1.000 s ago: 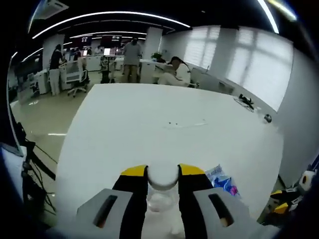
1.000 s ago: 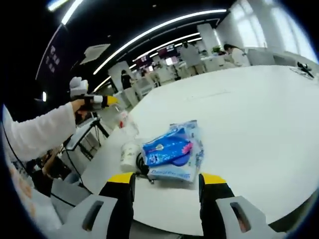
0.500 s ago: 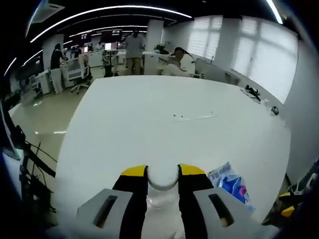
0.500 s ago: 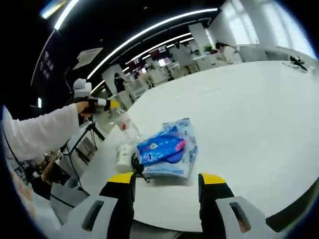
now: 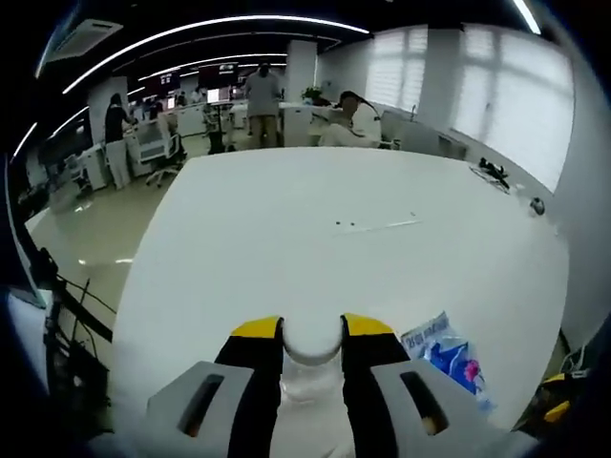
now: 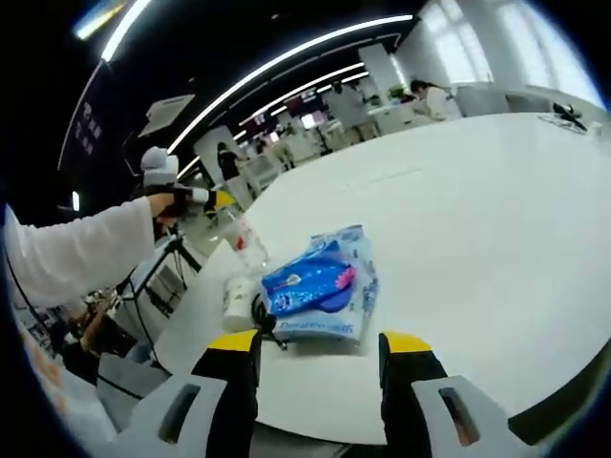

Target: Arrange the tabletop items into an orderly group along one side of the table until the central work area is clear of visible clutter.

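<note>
My left gripper [image 5: 312, 329] is shut on a white rounded object [image 5: 312, 351], held above the near edge of the white table [image 5: 286, 239]. A blue packet [image 5: 445, 359] lies to the lower right of it. In the right gripper view, the same blue packet [image 6: 320, 286] lies on the table just beyond my open right gripper [image 6: 318, 345]. A white cup-like item [image 6: 239, 301], a black cable [image 6: 263, 322] and a clear bottle [image 6: 246, 243] sit at the packet's left. The left gripper [image 6: 196, 197] hangs off the table's left, with the white object [image 6: 158, 162] sticking up from it.
A thin pale strip [image 5: 382, 225] lies mid-table. Small dark things [image 5: 496, 172] sit at the far right edge. People, desks and chairs [image 5: 153, 143] stand beyond the table. A white sleeve [image 6: 67, 258] reaches in from the left. Broad bare tabletop [image 6: 496, 219] spreads right.
Both cameras have shifted a little. The left gripper keeps its hold on the white object, and nothing on the table has moved.
</note>
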